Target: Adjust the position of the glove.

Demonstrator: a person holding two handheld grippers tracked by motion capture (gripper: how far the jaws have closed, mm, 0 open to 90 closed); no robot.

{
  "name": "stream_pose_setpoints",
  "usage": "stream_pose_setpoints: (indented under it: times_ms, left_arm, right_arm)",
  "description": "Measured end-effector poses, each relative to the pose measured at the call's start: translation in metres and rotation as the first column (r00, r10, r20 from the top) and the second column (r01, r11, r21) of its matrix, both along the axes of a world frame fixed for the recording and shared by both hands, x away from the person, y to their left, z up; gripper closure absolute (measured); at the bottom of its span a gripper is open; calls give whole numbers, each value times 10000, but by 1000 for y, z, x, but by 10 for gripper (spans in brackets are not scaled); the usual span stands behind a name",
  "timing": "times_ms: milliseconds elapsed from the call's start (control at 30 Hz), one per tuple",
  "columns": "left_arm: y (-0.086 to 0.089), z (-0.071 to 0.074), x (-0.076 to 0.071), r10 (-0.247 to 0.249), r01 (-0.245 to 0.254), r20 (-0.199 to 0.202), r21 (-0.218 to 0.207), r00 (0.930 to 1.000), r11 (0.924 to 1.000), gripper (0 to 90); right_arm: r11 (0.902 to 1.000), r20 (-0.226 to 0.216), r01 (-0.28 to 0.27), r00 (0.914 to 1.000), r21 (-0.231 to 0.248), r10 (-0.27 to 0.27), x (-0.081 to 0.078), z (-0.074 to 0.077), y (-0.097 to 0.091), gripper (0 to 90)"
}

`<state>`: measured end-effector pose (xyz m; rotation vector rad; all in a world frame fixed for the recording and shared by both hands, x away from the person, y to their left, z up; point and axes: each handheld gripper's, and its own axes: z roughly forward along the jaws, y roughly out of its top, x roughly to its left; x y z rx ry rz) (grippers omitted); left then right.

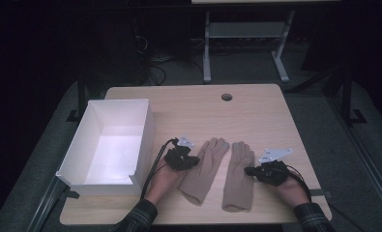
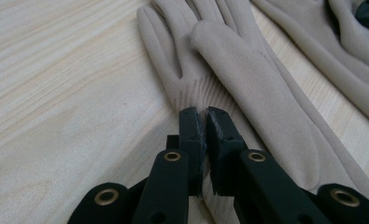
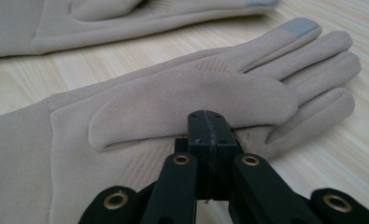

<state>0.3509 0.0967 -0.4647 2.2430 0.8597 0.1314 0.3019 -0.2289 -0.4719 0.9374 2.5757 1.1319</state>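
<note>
Two beige gloves lie side by side, fingers pointing away, on the wooden table (image 1: 261, 116). My left gripper (image 1: 195, 161) rests at the left glove's (image 1: 205, 169) left edge. In the left gripper view its jaws (image 2: 203, 114) are pinched on that edge of the glove (image 2: 247, 79), with only a thin slit between the pads. My right gripper (image 1: 249, 170) touches the right glove (image 1: 239, 179) from the right. In the right gripper view (image 3: 209, 116) its jaws are pressed flat together with nothing between them, the tips at the thumb of the glove (image 3: 182, 93).
An open white box (image 1: 75, 145) stands on the table's left side, close to my left hand. A round cable hole (image 1: 227, 97) sits near the far edge. Another table's metal legs (image 1: 207, 53) stand behind. Bare wood lies beyond the gloves.
</note>
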Motion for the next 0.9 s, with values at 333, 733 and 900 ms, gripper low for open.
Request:
stream_pose_setpoints:
  times_ms: [333, 733, 900]
  left_arm:
    - [0, 0, 0, 3, -3, -9, 0, 10000, 10000, 848]
    - [1, 0, 1, -4, 4, -78, -43, 10000, 10000, 848]
    - [0, 0, 0, 25, -25, -40, -29, 10000, 10000, 850]
  right_arm:
    - [9994, 24, -334, 9994, 36, 334, -8, 6, 4, 899]
    - [9984, -358, -505, 9980, 248, 513, -21, 4, -8, 899]
    - [9963, -450, -810, 9956, 271, 822, -22, 3, 2, 899]
